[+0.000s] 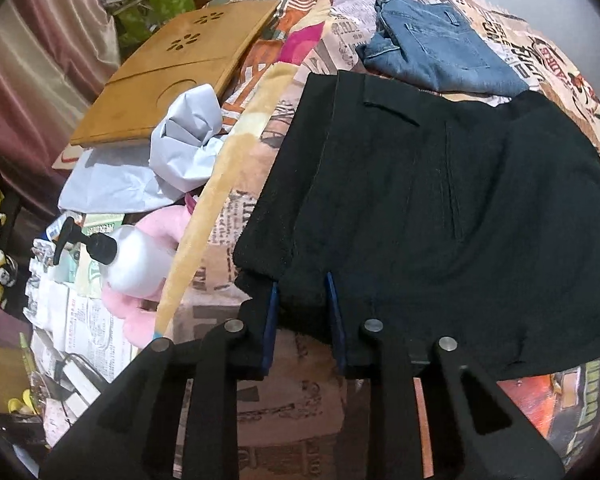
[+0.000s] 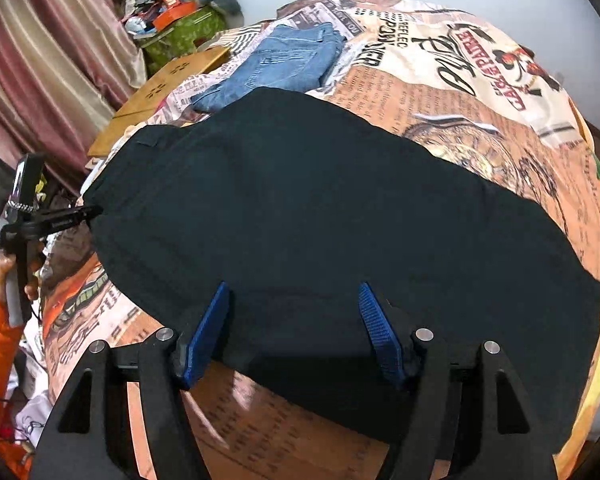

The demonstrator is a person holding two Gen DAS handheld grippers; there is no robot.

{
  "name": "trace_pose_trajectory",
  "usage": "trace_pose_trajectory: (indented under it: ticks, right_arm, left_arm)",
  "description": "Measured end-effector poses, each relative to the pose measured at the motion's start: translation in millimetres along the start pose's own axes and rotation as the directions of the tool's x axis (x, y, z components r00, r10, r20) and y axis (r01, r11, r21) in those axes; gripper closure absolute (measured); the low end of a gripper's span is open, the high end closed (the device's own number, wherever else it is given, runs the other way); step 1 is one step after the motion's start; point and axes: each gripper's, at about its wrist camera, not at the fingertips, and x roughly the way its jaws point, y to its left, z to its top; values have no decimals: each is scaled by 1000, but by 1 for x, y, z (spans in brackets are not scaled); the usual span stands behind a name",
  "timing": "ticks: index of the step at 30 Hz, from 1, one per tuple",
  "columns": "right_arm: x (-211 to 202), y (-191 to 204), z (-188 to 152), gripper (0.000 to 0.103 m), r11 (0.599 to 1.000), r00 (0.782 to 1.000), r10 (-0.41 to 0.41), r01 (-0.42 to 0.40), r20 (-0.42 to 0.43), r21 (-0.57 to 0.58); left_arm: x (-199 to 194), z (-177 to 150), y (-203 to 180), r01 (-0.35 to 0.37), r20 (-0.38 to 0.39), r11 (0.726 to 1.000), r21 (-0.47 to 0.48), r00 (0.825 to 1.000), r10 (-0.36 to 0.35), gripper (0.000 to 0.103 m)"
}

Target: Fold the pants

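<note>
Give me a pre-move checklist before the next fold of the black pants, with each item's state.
1. Left gripper has the near edge of the black pants between its pads: ok; whether the pads press the cloth: cannot tell.
2. Right gripper gripping the black pants: not ok, jaws stand wide, cloth between them but unpressed.
3. Pants lying flat on the printed bedspread: ok, no big bunching visible.
4. Folded jeans clear of the pants: cannot tell, they lie right at the far edge.
5. Pump bottle clear of the pants: ok, off to the side.
</note>
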Motion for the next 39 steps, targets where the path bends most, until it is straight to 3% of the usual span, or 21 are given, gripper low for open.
trace_pose_trajectory:
  ticks: [8, 15, 20, 22, 29, 34, 36, 38, 39]
  right_arm:
    - [-22, -21, -17, 39, 997, 998, -53, 52, 24, 63]
    - [-67, -76, -42, 39, 965, 979, -178, 155, 95, 213]
    - [-103, -132, -66, 39, 908, 956, -263, 200, 128, 369]
    - [-110, -152, -78, 39, 881, 950, -290, 217, 117, 421]
    - [-103, -193, -132, 39, 800, 962, -271, 213, 21, 562]
    - [-88, -202, -147, 39, 764, 975, -222, 166, 13, 623]
    - [-82, -202, -147, 42, 761, 977, -215, 157, 16, 629]
    - [-80, -200, -145, 62, 765, 968, -249, 182, 23, 618]
    - [-80, -200, -144, 66, 765, 966, -257, 188, 25, 616]
  left_arm:
    - [-15, 9, -5, -33, 6, 999, -5, 999, 33, 69]
    - [-70, 36, -40, 25, 132, 999, 38, 991, -30, 68]
    - [-87, 47, -94, 74, 173, 988, 136, 980, -97, 48]
    - [-85, 48, -117, 87, 164, 980, 178, 979, -117, 45]
    - [-50, 33, -185, 153, 17, 950, 271, 986, -163, 44]
    - [-49, 19, -193, 47, 96, 957, 285, 992, -78, 32]
    - [-50, 18, -193, 37, 105, 955, 295, 992, -71, 30]
    - [-49, 17, -190, 36, 105, 957, 289, 992, -69, 27]
    - [-47, 18, -191, 36, 104, 958, 285, 992, -68, 26]
